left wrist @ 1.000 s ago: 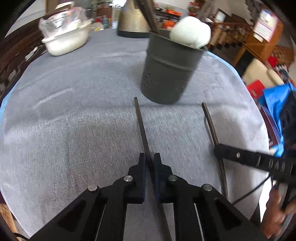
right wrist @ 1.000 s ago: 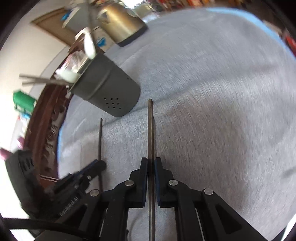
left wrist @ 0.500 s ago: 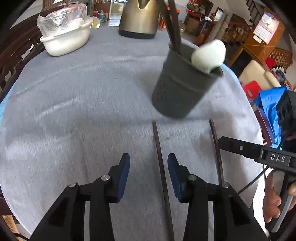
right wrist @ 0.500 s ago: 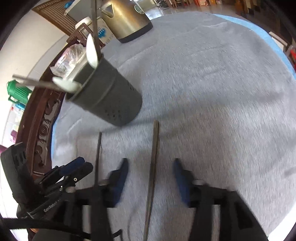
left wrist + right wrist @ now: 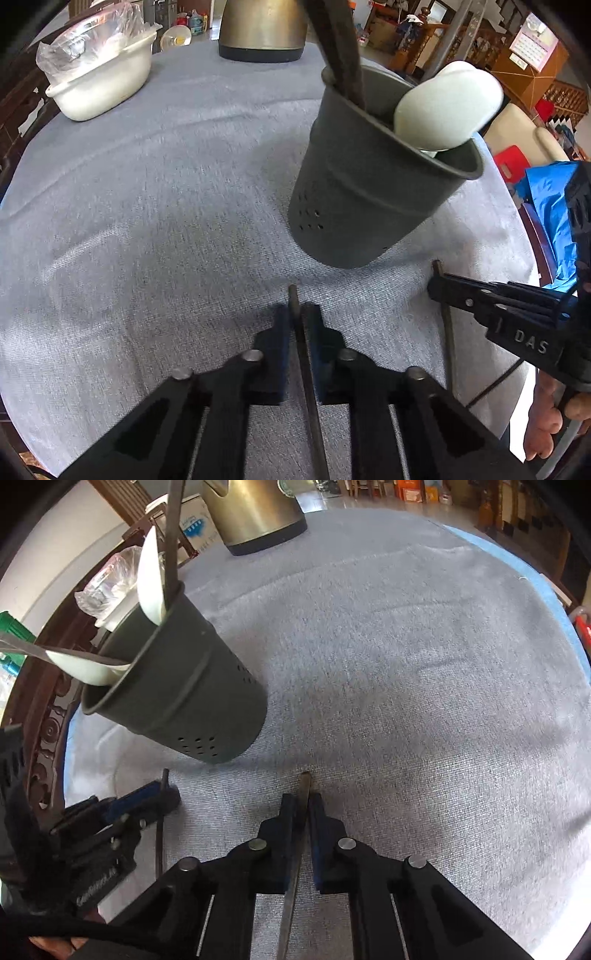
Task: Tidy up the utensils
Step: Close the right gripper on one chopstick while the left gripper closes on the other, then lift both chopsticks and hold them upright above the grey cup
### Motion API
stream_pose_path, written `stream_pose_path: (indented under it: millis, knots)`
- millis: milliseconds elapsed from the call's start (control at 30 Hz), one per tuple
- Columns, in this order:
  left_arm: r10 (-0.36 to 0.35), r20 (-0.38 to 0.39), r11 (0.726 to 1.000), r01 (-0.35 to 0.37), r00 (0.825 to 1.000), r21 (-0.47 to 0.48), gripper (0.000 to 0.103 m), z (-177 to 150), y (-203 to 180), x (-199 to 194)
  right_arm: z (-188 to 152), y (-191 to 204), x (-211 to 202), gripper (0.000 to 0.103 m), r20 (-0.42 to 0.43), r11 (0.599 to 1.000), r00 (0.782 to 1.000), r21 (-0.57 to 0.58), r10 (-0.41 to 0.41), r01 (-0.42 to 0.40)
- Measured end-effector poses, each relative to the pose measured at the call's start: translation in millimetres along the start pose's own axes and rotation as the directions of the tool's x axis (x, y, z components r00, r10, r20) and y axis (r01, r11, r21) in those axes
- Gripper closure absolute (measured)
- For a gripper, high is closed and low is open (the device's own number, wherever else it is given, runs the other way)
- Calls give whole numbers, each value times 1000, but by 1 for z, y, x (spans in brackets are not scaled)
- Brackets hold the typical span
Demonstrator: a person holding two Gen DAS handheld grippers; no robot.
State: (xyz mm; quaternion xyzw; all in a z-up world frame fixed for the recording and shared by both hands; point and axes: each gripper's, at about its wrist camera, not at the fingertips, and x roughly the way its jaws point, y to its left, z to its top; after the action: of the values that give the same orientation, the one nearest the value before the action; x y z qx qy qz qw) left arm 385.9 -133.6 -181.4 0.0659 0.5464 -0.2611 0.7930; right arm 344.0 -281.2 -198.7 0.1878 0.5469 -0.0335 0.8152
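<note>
Regripping done: left tool (image 5: 300, 314) and right tool (image 5: 303, 803) each reclamped nearer their chopstick's tip, seemingly ready for the holder (image 5: 373, 192).

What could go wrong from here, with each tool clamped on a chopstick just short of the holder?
1. Each tool, left and right, grips its chopstick near one end, so the long remainder may swing or slip on lifting.
2. The holder already contains white spoons and dark sticks, so a chopstick may catch on them.
3. A knock could tip the holder on the cloth.
</note>
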Motion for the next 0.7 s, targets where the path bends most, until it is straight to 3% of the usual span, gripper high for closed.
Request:
stream_pose_path:
  millis: [133,233,400,500,700]
  knots:
    - [1,29,1000,-1,1000,-13,96,0,3,-5,-4,-7,-8,97,24,999,998,10,51,-51]
    - [-13,89,1000,15,996,-19,97,-7,4,-31,-9,-11,-25,97,71,996,994,0,87,-87]
    - [-9,208,1000,6,978,13,97,-14,2,-83,-14,-14,-65,97,186,984,967,-34,175,-172]
    - [-7,293,999,-7,956,45,98,-15,-9,-118,-14,-11,-89,97,274,971,932,-65,237,-228]
    - [-5,426,995,-37,904,90,98,-15,-20,-168,-25,-1,-144,97,431,945,841,-153,328,-290]
